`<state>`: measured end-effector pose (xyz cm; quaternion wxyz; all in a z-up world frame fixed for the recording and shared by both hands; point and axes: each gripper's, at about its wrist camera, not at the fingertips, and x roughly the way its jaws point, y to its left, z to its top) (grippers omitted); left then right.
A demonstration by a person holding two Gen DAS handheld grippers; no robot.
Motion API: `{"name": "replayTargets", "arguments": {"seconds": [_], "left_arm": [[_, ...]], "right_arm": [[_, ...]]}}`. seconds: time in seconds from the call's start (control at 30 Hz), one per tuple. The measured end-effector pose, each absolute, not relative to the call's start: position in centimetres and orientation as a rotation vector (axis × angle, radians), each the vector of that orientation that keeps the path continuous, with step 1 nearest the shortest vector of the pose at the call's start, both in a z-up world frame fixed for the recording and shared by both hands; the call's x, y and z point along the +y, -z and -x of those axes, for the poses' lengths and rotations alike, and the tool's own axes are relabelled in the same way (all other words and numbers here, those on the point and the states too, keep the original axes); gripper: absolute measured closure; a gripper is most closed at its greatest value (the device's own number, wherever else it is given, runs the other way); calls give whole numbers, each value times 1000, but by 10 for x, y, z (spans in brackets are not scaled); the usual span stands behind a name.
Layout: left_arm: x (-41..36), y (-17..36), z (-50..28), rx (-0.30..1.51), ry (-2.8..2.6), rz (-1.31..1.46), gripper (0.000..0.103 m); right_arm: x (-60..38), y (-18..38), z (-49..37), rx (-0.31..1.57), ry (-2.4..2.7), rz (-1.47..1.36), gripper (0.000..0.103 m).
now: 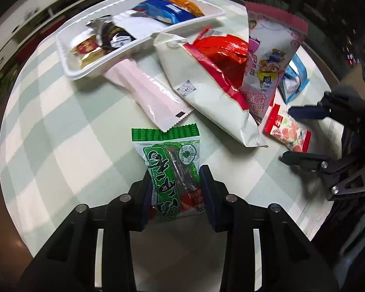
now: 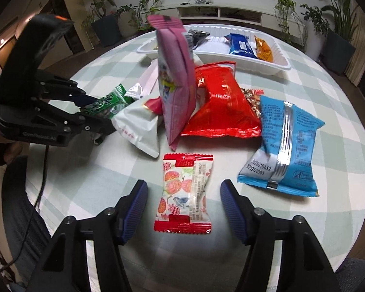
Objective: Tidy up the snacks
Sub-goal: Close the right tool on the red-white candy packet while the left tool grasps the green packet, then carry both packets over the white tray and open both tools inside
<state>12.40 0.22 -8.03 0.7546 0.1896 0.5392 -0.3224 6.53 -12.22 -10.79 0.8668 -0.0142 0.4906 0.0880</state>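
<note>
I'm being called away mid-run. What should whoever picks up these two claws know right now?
Left claw: shut on the green snack packet, low over the table.
Right claw: open, straddling the red-and-white candy packet, which lies flat, not gripped.
Done: white tray already holds a blue packet, an orange packet and a dark one.
Left: green packet to tray, then the candy packet, light blue bag, red bag, pink bag, white bag and pale pink pack.
</note>
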Motion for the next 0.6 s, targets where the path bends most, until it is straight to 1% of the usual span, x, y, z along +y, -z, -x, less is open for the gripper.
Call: {"name": "replayTargets", "arguments": {"seconds": [0.23, 0.4, 0.47, 0.6], "left_arm": [[13, 78, -112, 1169, 668, -274, 71], [21, 76, -97, 1149, 673, -179, 75], [26, 74, -89, 1135, 686, -127, 79], [35, 75, -77, 1121, 678, -43, 79]], "right_arm": [[-124, 108, -64, 1023, -173, 53, 65], [-126, 107, -63, 1020, -185, 34, 68], [-127, 105, -60, 1016, -196, 10, 69], [-126, 98, -56, 999, -212, -10, 69]]}}
